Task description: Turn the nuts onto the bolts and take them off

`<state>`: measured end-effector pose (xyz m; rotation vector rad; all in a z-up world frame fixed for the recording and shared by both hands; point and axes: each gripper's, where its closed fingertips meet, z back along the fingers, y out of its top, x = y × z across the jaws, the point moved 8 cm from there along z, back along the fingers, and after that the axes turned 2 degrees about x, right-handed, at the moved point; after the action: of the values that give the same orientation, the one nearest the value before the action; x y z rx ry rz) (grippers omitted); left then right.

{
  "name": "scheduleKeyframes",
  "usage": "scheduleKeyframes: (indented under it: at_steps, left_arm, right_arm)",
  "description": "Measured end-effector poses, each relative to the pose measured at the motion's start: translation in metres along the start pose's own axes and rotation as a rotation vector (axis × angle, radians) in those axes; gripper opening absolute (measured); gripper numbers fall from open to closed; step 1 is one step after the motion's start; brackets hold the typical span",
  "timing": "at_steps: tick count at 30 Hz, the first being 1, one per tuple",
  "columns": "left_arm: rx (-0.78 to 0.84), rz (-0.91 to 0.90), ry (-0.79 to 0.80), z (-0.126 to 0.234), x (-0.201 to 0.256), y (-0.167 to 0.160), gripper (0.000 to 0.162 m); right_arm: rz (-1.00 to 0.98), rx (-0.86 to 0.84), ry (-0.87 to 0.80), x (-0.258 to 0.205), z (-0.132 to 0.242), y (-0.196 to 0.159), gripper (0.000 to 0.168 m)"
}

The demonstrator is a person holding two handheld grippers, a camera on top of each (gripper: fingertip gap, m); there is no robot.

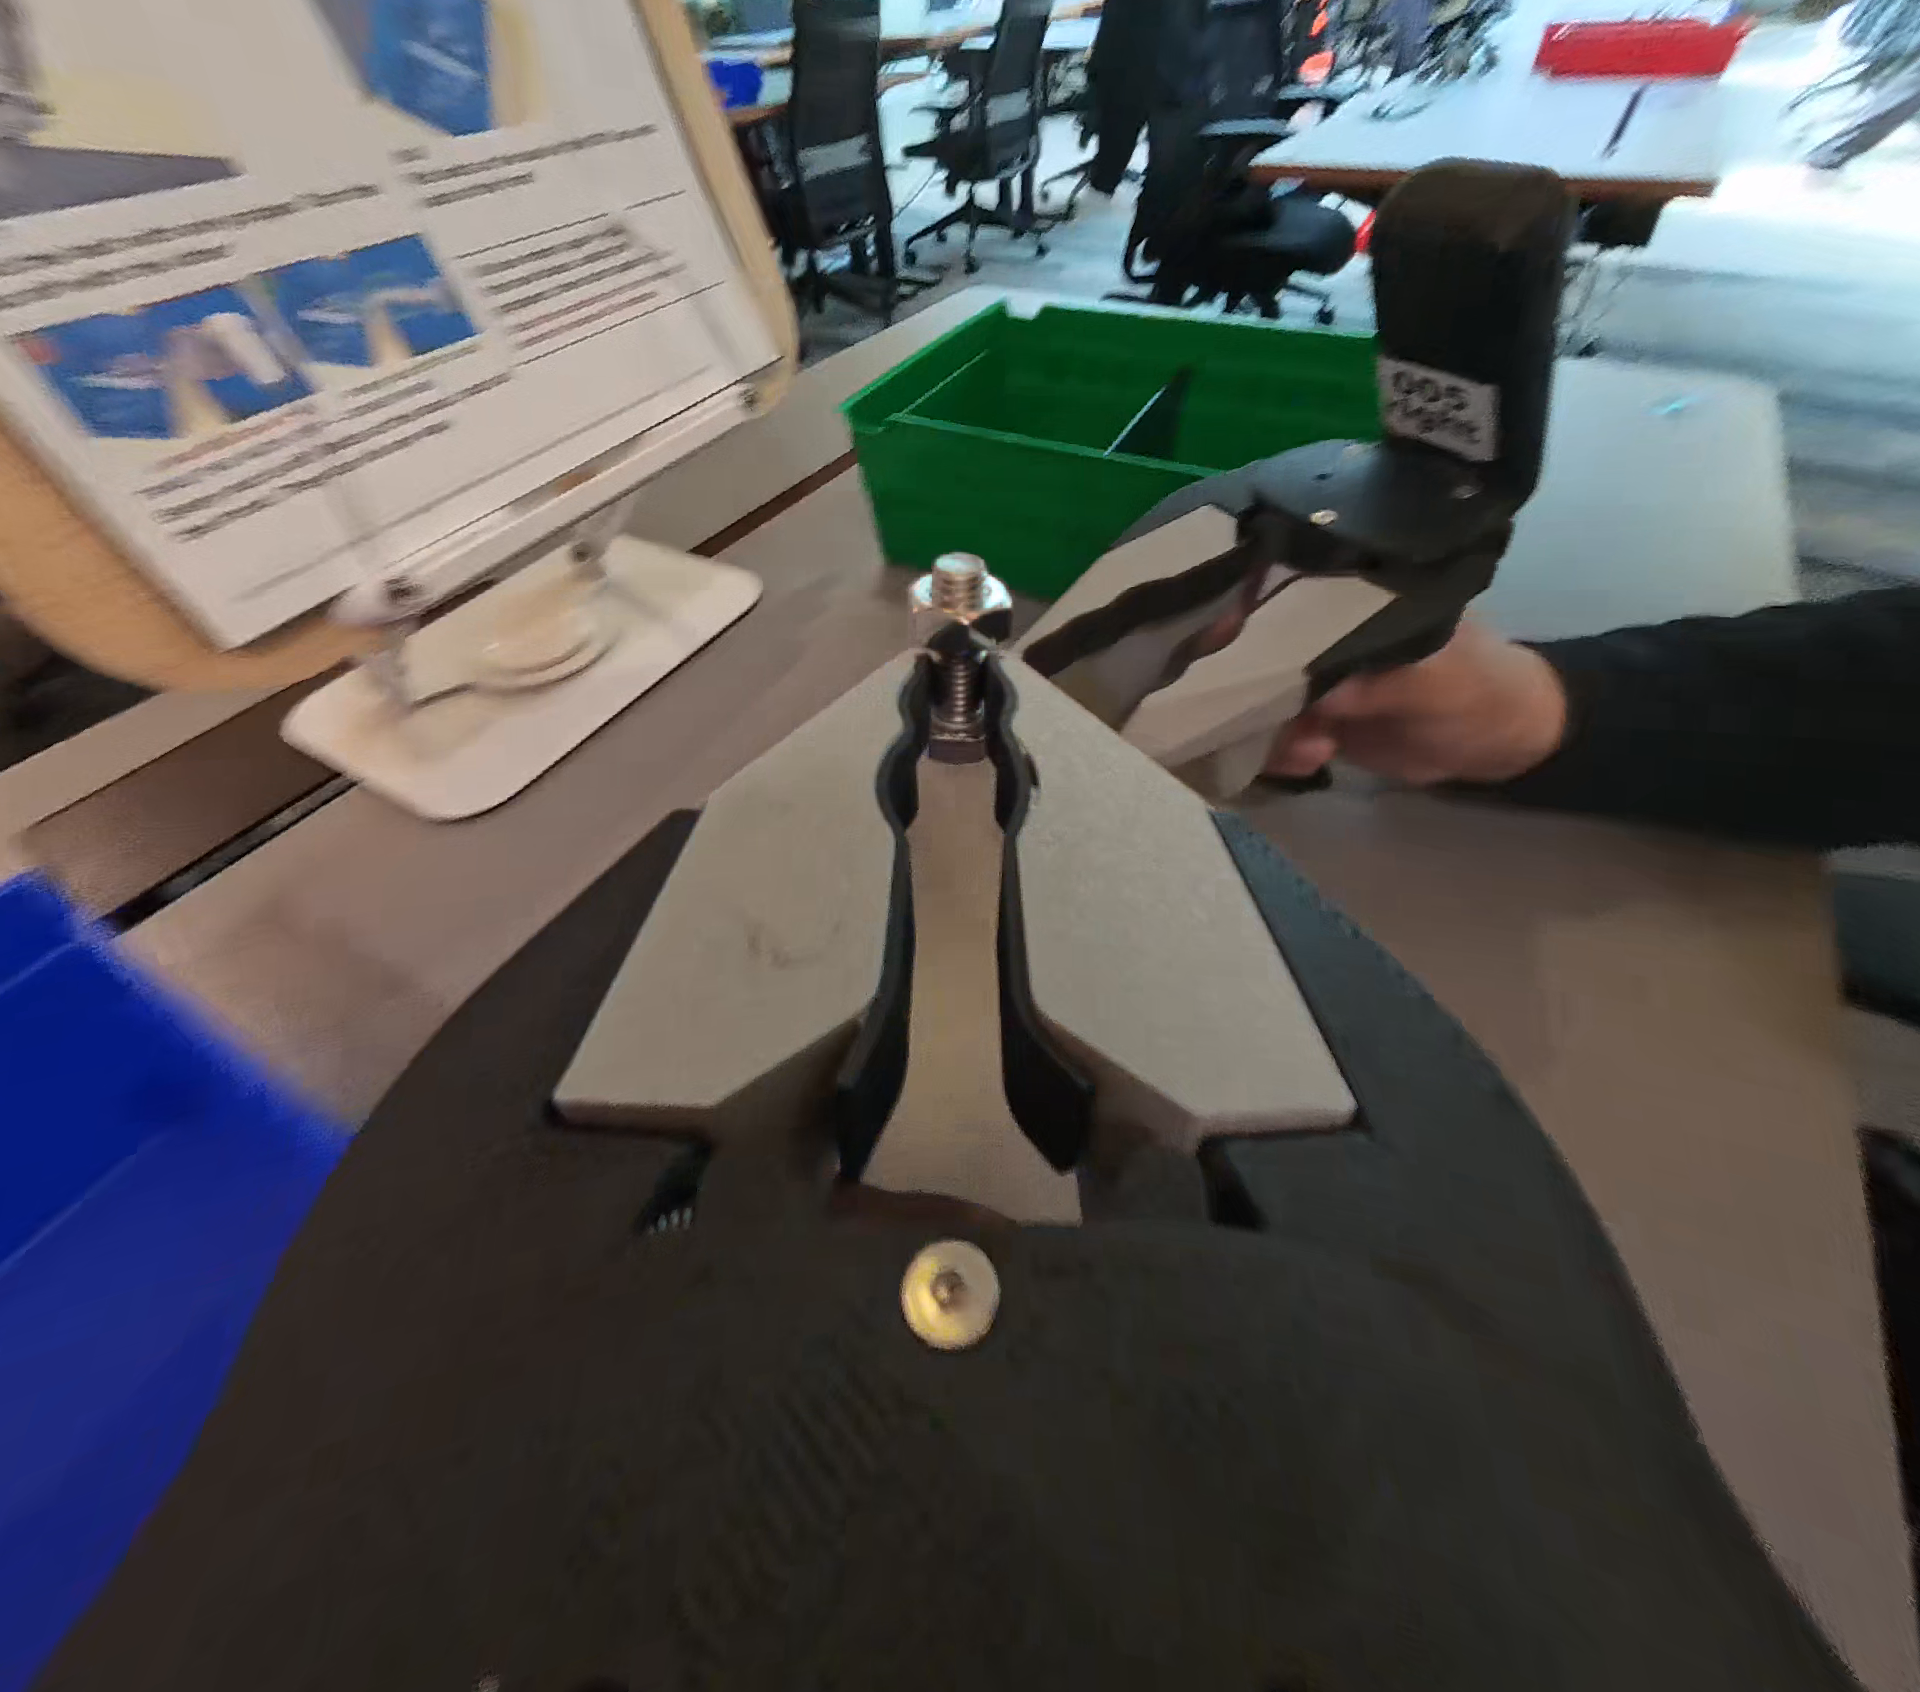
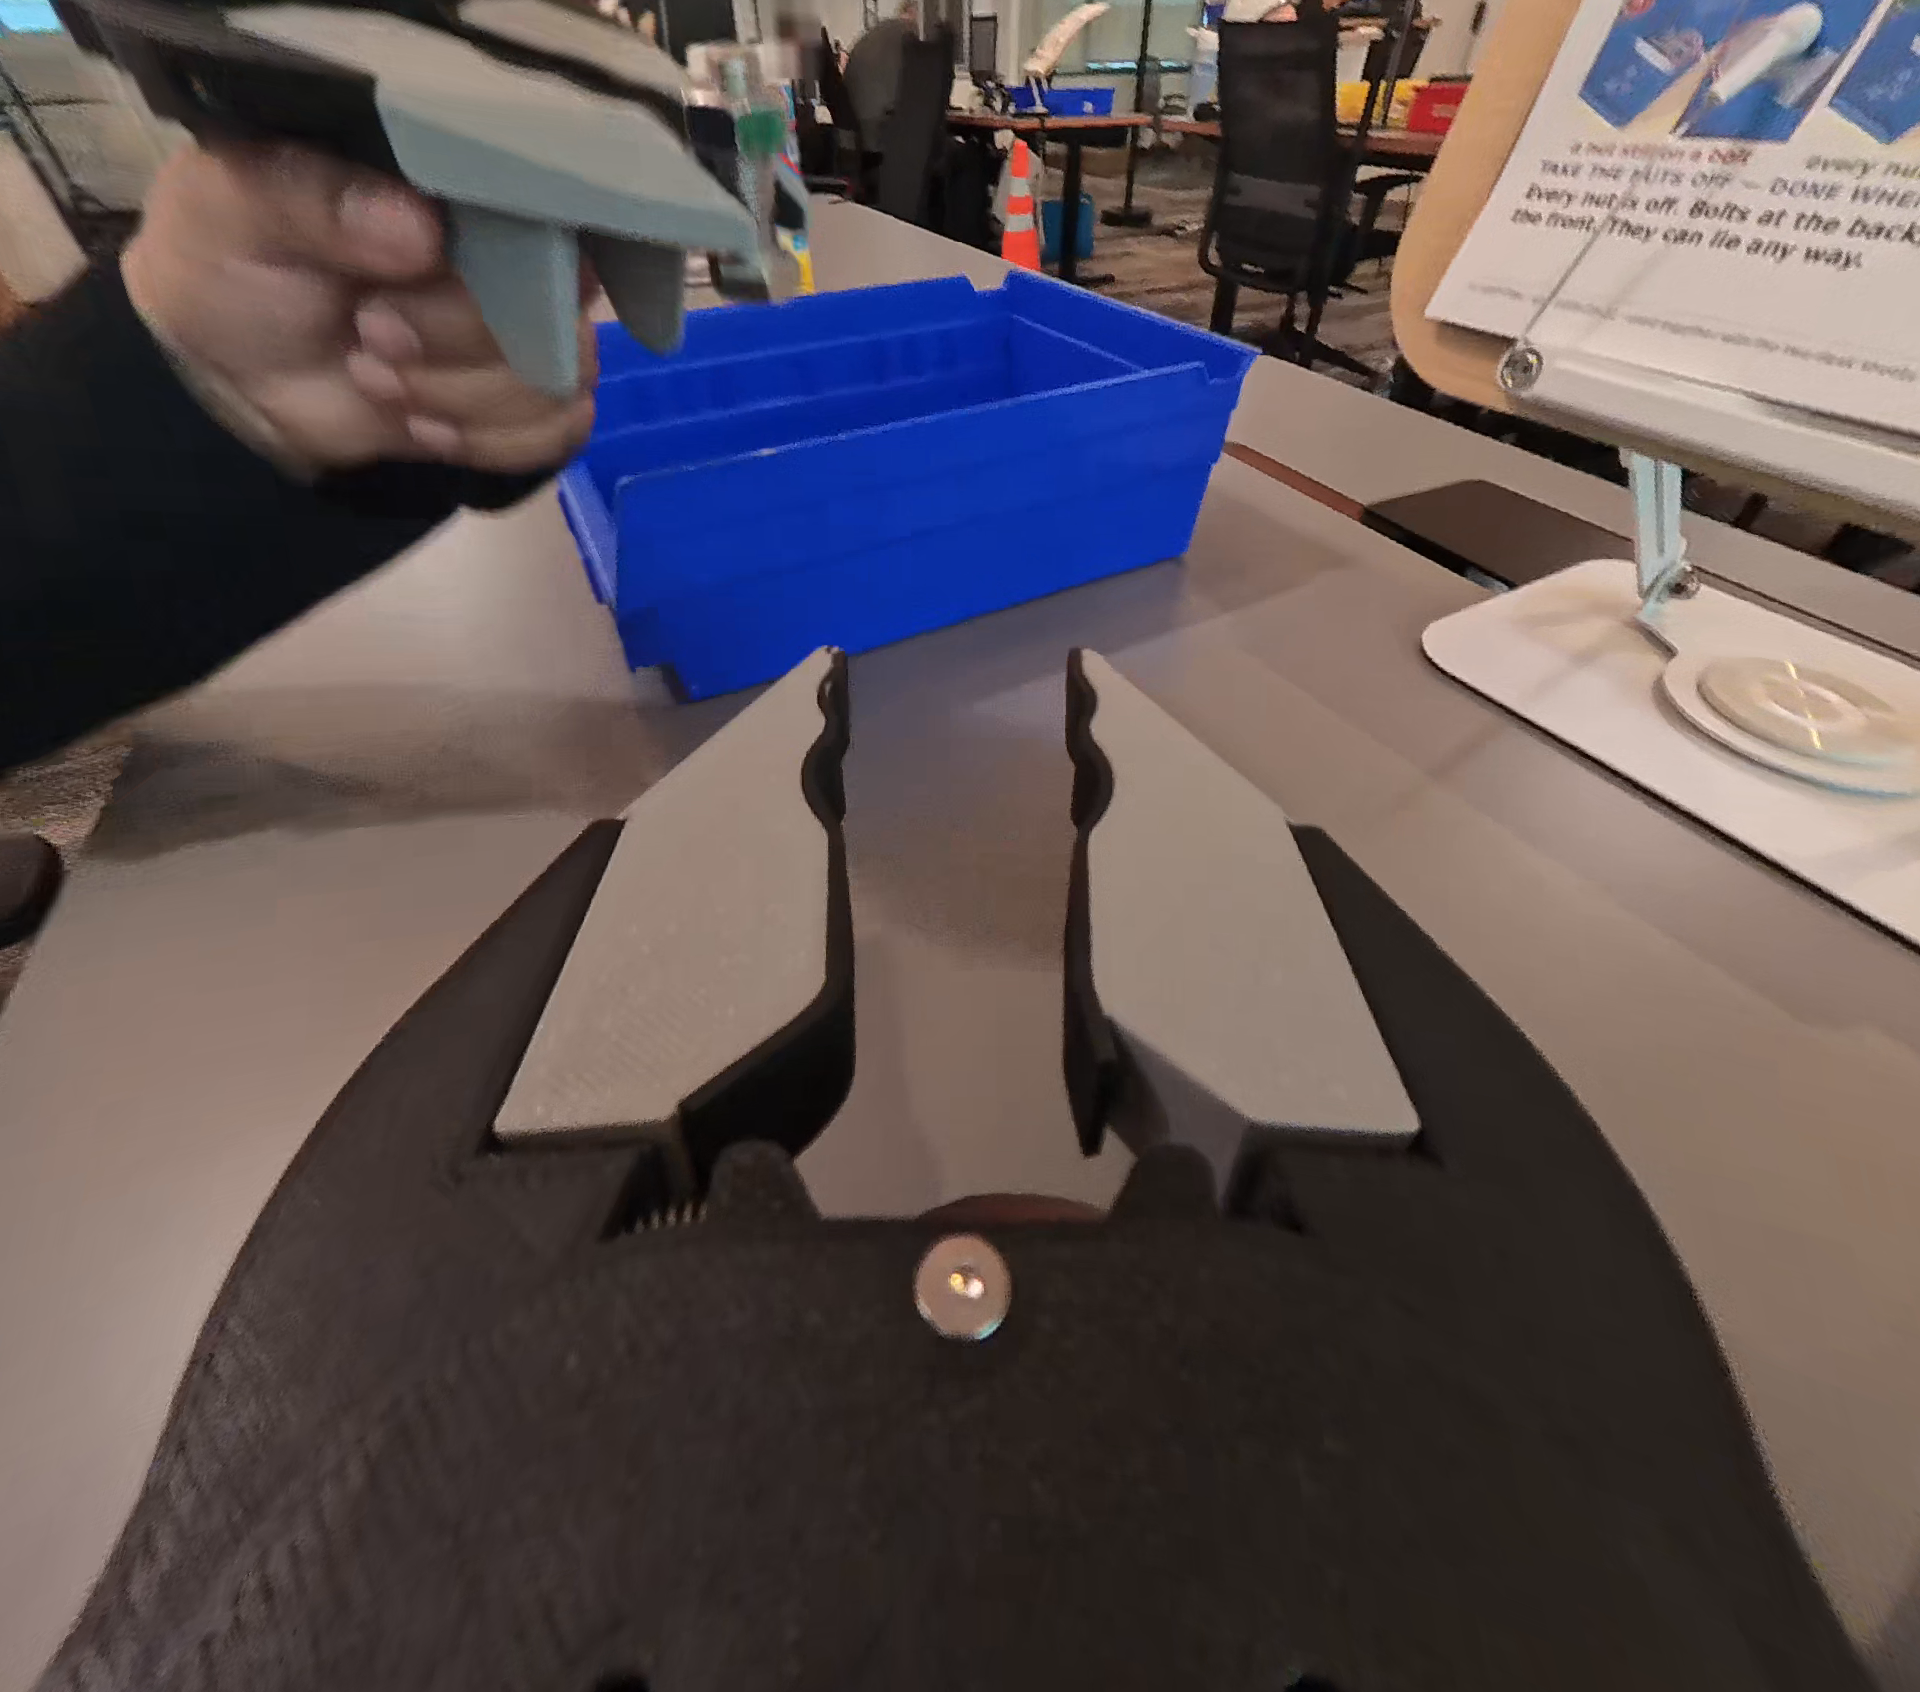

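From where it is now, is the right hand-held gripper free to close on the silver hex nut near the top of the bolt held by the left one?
Probably yes. The right hand-held gripper is open and empty, and the silver hex nut sits exposed above the left hand-held gripper, which clamps the threaded steel bolt lower down.
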<state>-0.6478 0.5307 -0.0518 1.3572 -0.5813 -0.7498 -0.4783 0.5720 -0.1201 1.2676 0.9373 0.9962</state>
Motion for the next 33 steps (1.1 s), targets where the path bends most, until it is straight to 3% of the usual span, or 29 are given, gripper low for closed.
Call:
scheduleKeyframes:
  at_steps: [8, 12, 27, 33]
  left_arm:
    - [0.041, 0.070, 0.026, -0.057, 0.031, -0.041, 0.006]
    - [0.010, 0.025, 0.069, -0.058, 0.026, -0.057, 0.007]
    - [-0.026, -0.062, 0.057, -0.060, 0.037, -0.058, 0.006]
    - [-0.074, -0.071, 0.080, -0.065, 0.040, -0.064, 0.007]
  right_arm:
    - [-0.012, 0.027, 0.074, 0.007, 0.020, 0.020, 0.044]
    - [-0.021, 0.014, 0.082, 0.012, 0.023, 0.020, 0.039]
    - [-0.240, -0.002, 0.178, 0.009, 0.007, 0.007, 0.023]
    - [-0.204, -0.047, 0.159, 0.007, 0.004, 0.001, 0.016]
